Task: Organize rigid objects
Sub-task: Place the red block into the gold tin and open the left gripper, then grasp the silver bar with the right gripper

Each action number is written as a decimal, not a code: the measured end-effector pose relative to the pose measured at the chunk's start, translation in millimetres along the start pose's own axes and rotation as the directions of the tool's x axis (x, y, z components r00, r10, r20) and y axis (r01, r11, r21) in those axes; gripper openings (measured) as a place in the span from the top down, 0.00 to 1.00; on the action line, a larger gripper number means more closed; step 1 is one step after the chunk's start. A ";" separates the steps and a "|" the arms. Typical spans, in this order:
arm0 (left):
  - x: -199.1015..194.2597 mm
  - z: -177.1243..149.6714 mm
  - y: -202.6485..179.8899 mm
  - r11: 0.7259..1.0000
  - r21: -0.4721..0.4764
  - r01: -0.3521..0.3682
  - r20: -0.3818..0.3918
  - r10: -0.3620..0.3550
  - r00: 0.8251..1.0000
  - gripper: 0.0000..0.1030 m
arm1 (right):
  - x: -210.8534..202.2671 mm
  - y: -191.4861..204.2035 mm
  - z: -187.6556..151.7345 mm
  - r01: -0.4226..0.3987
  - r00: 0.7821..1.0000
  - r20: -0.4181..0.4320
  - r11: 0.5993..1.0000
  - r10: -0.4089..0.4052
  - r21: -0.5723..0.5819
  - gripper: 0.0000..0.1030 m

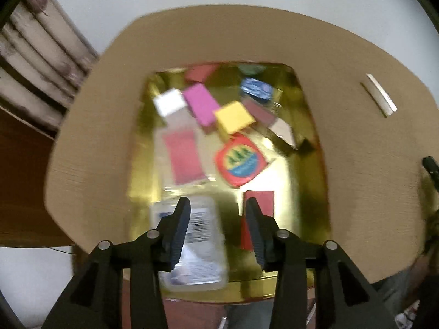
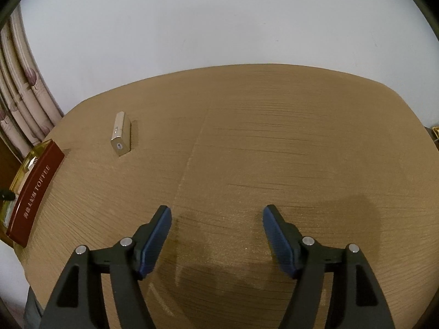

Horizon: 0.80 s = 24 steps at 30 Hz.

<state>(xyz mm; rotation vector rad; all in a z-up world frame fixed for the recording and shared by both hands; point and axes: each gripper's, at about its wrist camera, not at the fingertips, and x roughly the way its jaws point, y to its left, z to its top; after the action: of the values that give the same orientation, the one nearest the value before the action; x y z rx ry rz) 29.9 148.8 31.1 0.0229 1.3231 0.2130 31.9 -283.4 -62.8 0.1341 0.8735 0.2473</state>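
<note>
A gold tin box [image 1: 310,148] with dark red sides sits on the wooden table and holds several small items: a pink block [image 1: 200,104], a yellow block [image 1: 236,118], a white block [image 1: 170,101], a red round-logo packet [image 1: 241,159], a clear bottle with a pink label [image 1: 181,153] and a clear bottle with a white label [image 1: 203,246]. My left gripper [image 1: 218,205] is open and empty above the box's near end. My right gripper [image 2: 216,213] is open and empty over bare table. A small cream stick-shaped box [image 2: 120,134] lies on the table, also in the left wrist view [image 1: 380,94].
The tin's dark red side marked TOFFEE [image 2: 35,189] shows at the left edge of the right wrist view. A curtain [image 2: 19,104] hangs at the far left. A white wall stands behind the table [image 2: 274,137]. A red card [image 1: 260,203] lies in the tin.
</note>
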 end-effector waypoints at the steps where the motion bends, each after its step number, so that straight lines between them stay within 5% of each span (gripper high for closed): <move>1: -1.5 -2.0 1.4 1.000 -0.009 0.018 0.000 -0.018 1.000 0.63 | 0.0 -1.6 0.6 0.001 1.000 -0.001 1.000 -0.001 -0.004 0.28; 13: -65.7 -41.5 -18.6 0.982 -0.011 0.191 0.113 -0.188 0.976 0.57 | -3.2 9.1 3.4 -0.046 0.999 0.010 0.999 0.046 -0.012 0.27; 18: -81.5 -69.5 -36.8 0.980 0.000 0.200 0.175 -0.197 0.965 0.50 | -9.0 56.9 26.7 -0.104 0.994 0.017 0.987 0.107 -0.124 0.27; 24: -75.4 -92.4 -29.7 0.967 -0.124 0.222 0.211 -0.193 0.958 0.49 | 5.5 111.8 69.1 -0.113 0.993 -0.003 0.959 0.116 -0.261 0.27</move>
<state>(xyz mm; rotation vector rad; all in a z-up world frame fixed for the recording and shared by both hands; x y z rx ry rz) -72.1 97.3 76.5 -0.2148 1.0999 0.1245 70.7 -175.2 1.4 -0.0597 0.8137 0.4673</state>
